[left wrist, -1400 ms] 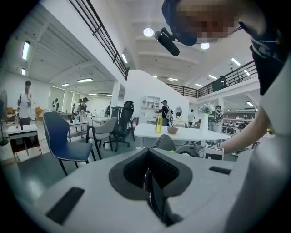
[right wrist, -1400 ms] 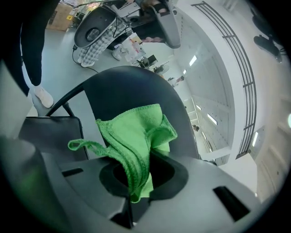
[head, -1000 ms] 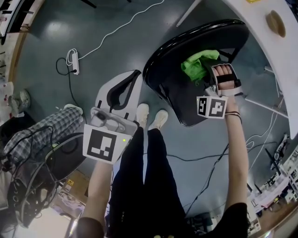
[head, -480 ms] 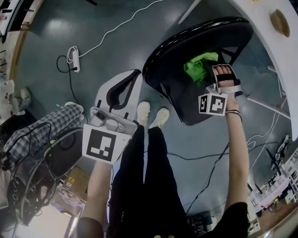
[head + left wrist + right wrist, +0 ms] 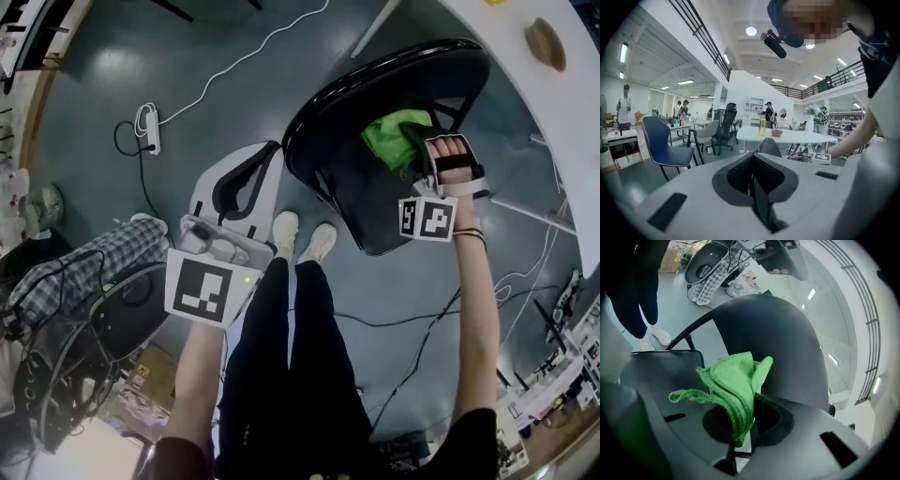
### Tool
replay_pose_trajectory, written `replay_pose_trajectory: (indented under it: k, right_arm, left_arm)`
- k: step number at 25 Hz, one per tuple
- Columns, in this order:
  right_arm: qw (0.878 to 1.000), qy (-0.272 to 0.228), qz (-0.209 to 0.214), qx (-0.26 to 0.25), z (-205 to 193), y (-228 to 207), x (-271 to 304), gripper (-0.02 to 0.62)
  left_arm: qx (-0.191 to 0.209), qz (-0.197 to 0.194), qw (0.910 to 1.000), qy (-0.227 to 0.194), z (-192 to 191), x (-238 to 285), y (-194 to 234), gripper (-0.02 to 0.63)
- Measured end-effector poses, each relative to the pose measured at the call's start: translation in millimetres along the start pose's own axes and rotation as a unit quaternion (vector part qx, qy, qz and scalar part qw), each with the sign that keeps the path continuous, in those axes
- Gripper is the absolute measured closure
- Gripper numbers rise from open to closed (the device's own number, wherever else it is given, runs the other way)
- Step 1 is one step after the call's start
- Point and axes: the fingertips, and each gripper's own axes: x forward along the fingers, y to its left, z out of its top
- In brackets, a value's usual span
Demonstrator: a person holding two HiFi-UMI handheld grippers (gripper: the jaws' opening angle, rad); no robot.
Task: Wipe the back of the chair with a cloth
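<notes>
One black chair (image 5: 328, 131) on glossy grey floor (image 5: 187, 56), right tool (image 5: 749, 430) pinching green cloth (image 5: 733, 385) at its back, left tool (image 5: 752, 180) closed, empty

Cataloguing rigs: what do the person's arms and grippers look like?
The left gripper and right gripper have pale grey bodies and dark pads, each with a cube of black-and-white square markers. Short black sleeves; dark bands on the right wrist; a black strap across the right hand.

**Colour rundown**

The cloth (image 5: 736, 385) is bright green against a glossy black chair (image 5: 356, 103). The floor (image 5: 216, 112) is dull blue-grey, shoes (image 5: 284, 230) white, trousers (image 5: 281, 356) black. The fabric heap (image 5: 89, 267) is grey-and-white plaid, and the marker cube (image 5: 427, 217) shows black-and-white squares.
</notes>
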Motion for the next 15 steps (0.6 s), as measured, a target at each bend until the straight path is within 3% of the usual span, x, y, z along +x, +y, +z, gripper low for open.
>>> replay_pose_trajectory:
  k: [15]
  right_arm:
    - [0.994, 0.019, -0.104, -0.04, -22, -125, -63, 0.552]
  left_arm:
    - [0.014, -0.01, 0.9988, -0.047, 65, 8, -15, 0.601]
